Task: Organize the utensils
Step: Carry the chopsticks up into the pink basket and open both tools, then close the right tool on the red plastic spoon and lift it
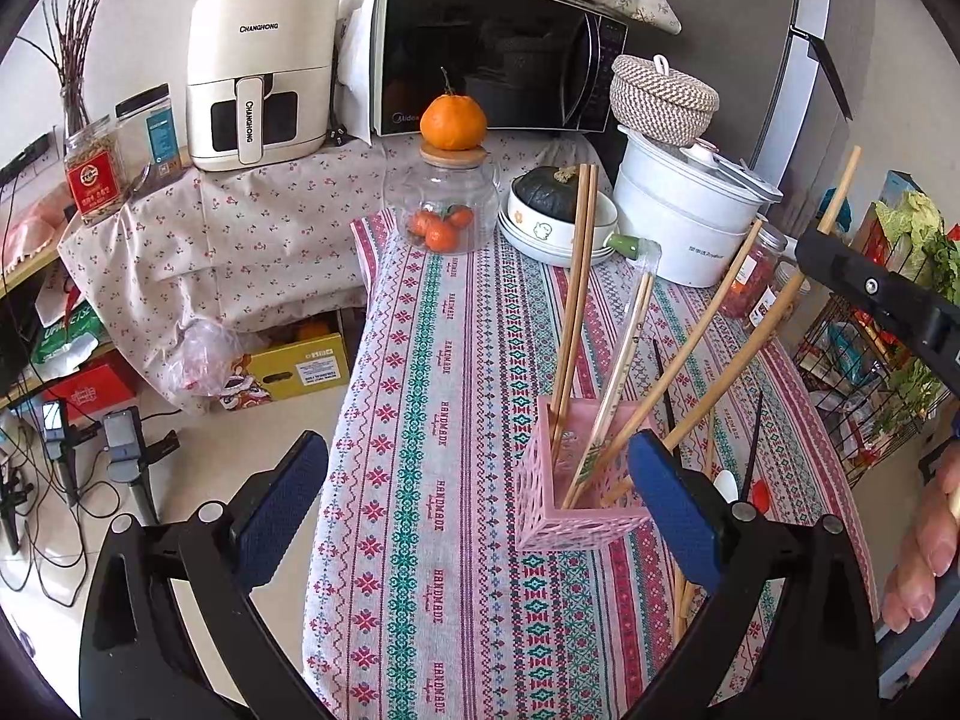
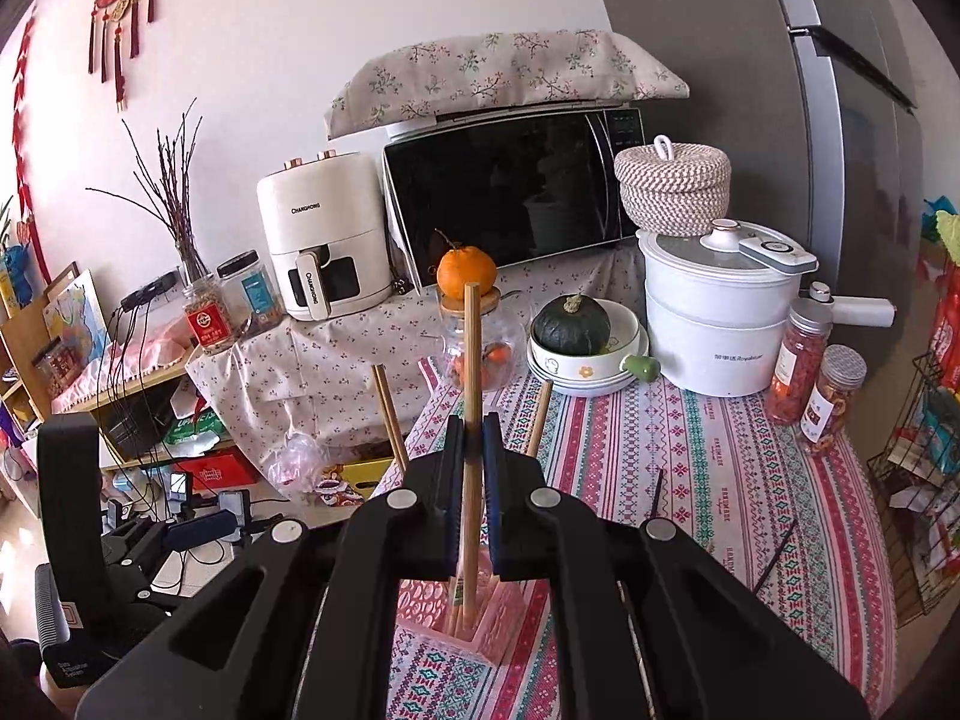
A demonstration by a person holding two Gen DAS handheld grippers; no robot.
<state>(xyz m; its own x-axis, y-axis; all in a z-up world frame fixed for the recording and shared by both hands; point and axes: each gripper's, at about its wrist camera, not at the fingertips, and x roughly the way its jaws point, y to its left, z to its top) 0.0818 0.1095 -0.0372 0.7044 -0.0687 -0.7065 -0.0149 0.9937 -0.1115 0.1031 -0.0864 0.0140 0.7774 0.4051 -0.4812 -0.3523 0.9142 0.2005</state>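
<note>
A pink lattice utensil holder (image 1: 555, 504) stands on the patterned tablecloth and holds several wooden chopsticks (image 1: 575, 300). My left gripper (image 1: 480, 498) is open and empty, its right finger just beside the holder. My right gripper (image 2: 473, 450) is shut on a wooden chopstick (image 2: 472, 360), held upright with its lower end in the holder (image 2: 480, 612). In the left wrist view the right gripper (image 1: 870, 288) is at the right edge, above the holder. Black chopsticks (image 1: 750, 444) and a wooden pair (image 1: 681, 600) lie on the cloth beside the holder.
A glass jar with an orange on its lid (image 1: 447, 204), a bowl with a dark squash (image 1: 555, 210) and a white cooker (image 1: 690, 210) stand at the table's back. Spice jars (image 2: 804, 354) stand right. A wire rack (image 1: 870, 372) is beside the table.
</note>
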